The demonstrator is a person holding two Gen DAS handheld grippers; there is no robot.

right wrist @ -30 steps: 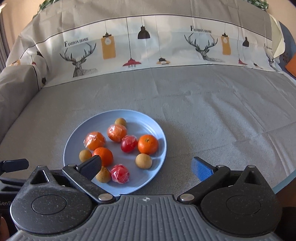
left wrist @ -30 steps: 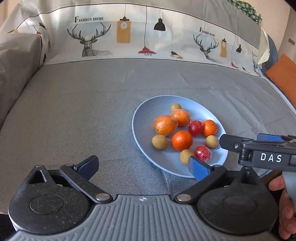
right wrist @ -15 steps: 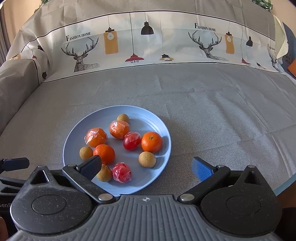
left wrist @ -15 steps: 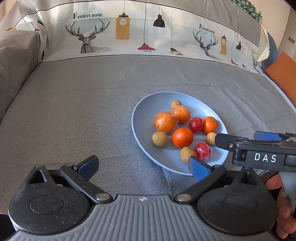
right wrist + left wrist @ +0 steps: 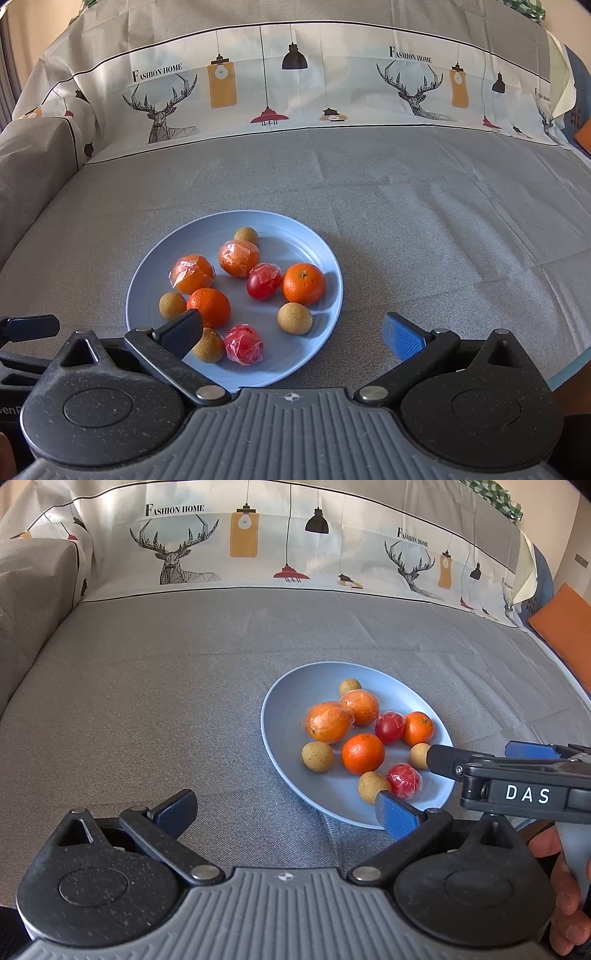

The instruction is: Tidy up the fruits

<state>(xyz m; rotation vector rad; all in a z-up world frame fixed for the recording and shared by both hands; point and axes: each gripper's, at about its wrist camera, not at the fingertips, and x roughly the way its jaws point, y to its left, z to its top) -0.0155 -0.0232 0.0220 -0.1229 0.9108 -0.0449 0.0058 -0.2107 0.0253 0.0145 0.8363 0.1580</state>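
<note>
Left wrist view: your left gripper (image 5: 284,812) is spread wide, holding nothing, over grey cloth (image 5: 147,701) that runs back to a deer-and-lamp printed band (image 5: 258,546). The blue plate (image 5: 291,686) of fruit sits ahead to the right, bare cloth to its left. Only here: your right hand (image 5: 565,893) and the right gripper's side.

Right wrist view: your right gripper (image 5: 291,332) is wide apart, empty, with its left finger (image 5: 181,332) over the plate's (image 5: 295,229) near rim. Oranges (image 5: 303,283), red fruits and small tan ones lie on it. Open cloth (image 5: 443,221) lies right.
</note>
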